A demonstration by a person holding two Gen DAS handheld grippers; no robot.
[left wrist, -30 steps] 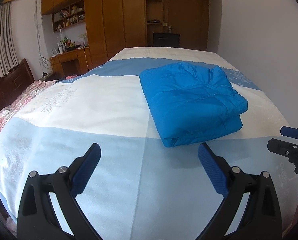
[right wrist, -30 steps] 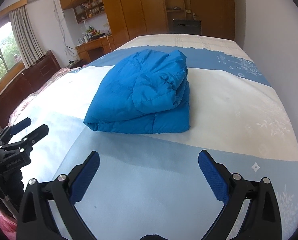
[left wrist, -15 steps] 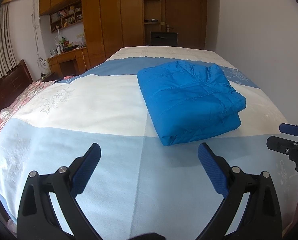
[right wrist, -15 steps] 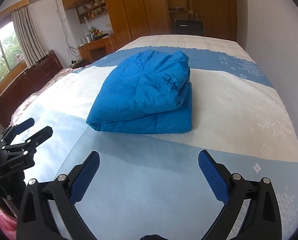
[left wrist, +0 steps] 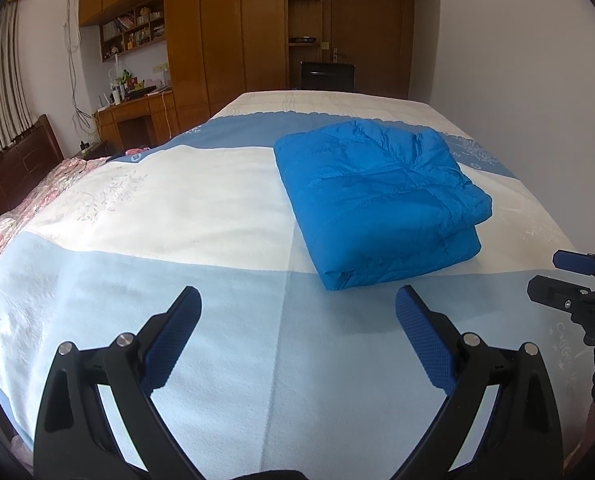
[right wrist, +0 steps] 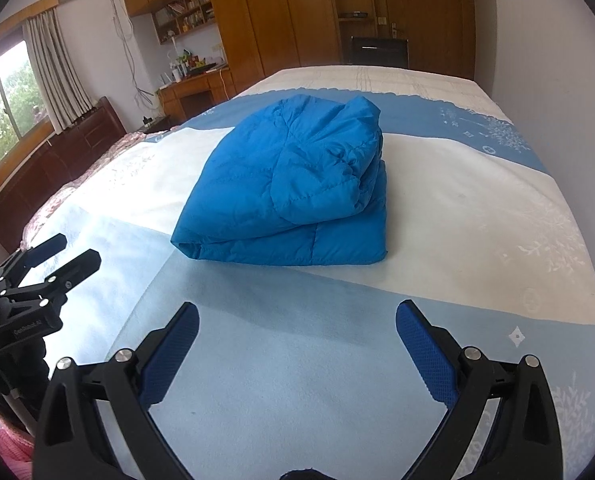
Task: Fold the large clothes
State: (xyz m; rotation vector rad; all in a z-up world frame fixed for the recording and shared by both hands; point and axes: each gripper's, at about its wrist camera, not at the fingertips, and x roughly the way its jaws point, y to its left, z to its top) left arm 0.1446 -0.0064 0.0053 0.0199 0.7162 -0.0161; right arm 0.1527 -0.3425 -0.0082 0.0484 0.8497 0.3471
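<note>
Blue puffer jacket (left wrist: 381,204) folded into a compact bundle, frame centre-right in left cam, centre in right cam, lying on the bed blanket (left wrist: 201,200). Left gripper (left wrist: 297,300) jaws spread wide, nothing held. Right gripper (right wrist: 297,316) same: wide apart, empty, short of jacket.

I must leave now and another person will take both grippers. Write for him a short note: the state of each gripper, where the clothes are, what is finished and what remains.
Left gripper: jaws wide open, holding nothing, above the light blue band of the bedspread, short of the jacket.
Right gripper: jaws also wide open and empty, also short of the jacket.
Blue puffer jacket: lies folded into a compact bundle on the white band near the middle of the bed, touched by neither gripper.
Done: the jacket looks fully folded.
Left: probably nothing for this piece, except perhaps tidying the puffy top layer. No other clothes to fold are visible on the bed.
</note>
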